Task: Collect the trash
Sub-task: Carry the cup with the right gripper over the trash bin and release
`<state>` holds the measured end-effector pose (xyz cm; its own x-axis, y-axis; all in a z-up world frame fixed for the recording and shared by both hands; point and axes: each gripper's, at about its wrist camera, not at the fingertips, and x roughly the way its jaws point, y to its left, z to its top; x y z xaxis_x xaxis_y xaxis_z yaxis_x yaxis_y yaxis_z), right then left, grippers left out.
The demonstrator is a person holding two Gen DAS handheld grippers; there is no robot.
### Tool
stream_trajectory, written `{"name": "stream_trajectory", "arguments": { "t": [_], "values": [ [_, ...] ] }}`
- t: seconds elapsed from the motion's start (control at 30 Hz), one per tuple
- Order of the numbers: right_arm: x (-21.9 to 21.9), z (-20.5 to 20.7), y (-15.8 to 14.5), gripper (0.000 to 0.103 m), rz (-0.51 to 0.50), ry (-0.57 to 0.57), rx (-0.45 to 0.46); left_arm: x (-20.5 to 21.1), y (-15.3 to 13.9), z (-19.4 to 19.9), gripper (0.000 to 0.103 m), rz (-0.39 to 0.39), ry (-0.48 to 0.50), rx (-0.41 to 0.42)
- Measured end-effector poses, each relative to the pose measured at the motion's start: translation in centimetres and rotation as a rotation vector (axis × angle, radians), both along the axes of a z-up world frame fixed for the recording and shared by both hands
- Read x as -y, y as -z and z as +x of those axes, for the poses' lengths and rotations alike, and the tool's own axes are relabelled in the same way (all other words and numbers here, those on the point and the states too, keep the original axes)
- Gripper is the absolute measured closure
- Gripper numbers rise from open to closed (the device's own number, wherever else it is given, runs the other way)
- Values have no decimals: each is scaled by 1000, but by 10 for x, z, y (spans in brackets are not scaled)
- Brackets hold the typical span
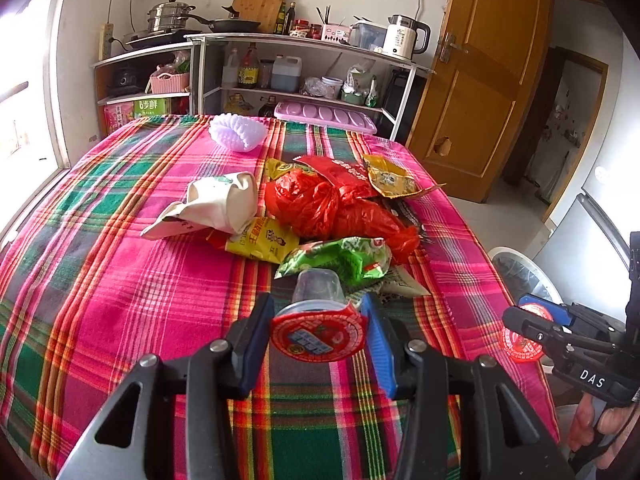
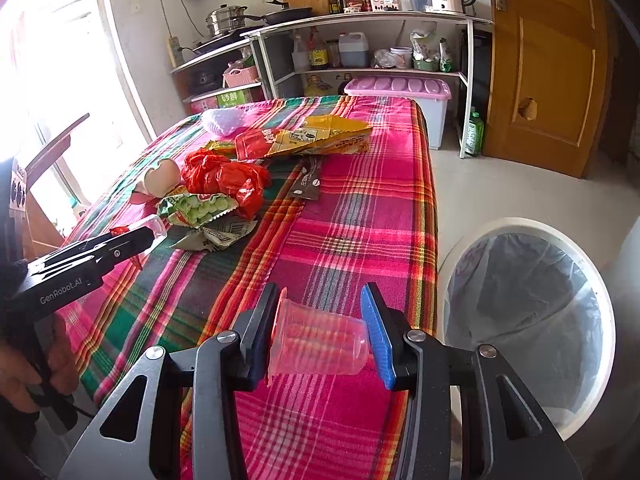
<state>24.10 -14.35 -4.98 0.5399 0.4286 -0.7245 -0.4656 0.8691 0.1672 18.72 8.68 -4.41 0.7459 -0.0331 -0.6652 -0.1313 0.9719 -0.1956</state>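
My left gripper (image 1: 318, 305) is shut on a small clear jelly cup (image 1: 318, 284) with a red foil lid (image 1: 318, 338) hanging off it, just above the plaid tablecloth (image 1: 120, 300). My right gripper (image 2: 322, 294) is shut on a second clear cup (image 2: 320, 346) lying sideways between its pads, near the table's right edge. In the left wrist view the right gripper (image 1: 524, 320) shows at the far right with a red lid (image 1: 520, 346). The right wrist view has the left gripper (image 2: 150, 236) at its left side. A pile of trash lies mid-table: a red plastic bag (image 1: 328, 204), a green wrapper (image 1: 340, 258), a yellow wrapper (image 1: 260, 242) and a crushed paper cup (image 1: 220, 204).
A white bin (image 2: 600, 292) lined with a clear bag stands on the floor beside the table's right edge. A lilac ridged dish (image 1: 238, 134) sits at the far end of the table. Shelves with cookware (image 1: 300, 64) and a wooden door (image 1: 480, 80) lie beyond. A person's hand (image 2: 28, 376) holds the left gripper's handle.
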Motion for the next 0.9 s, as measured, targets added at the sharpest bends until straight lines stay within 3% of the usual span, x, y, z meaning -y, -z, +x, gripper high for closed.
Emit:
{"name": "stream_trajectory", "arguments": {
  "t": [0.43,0.9],
  "values": [
    [40,-6,-12,60,19,82,20,45,-21,-7,56,-19,107,38],
    [126,17,4,60,-8,297,-5,149,-23,59,56,-40,374,36]
  ]
}}
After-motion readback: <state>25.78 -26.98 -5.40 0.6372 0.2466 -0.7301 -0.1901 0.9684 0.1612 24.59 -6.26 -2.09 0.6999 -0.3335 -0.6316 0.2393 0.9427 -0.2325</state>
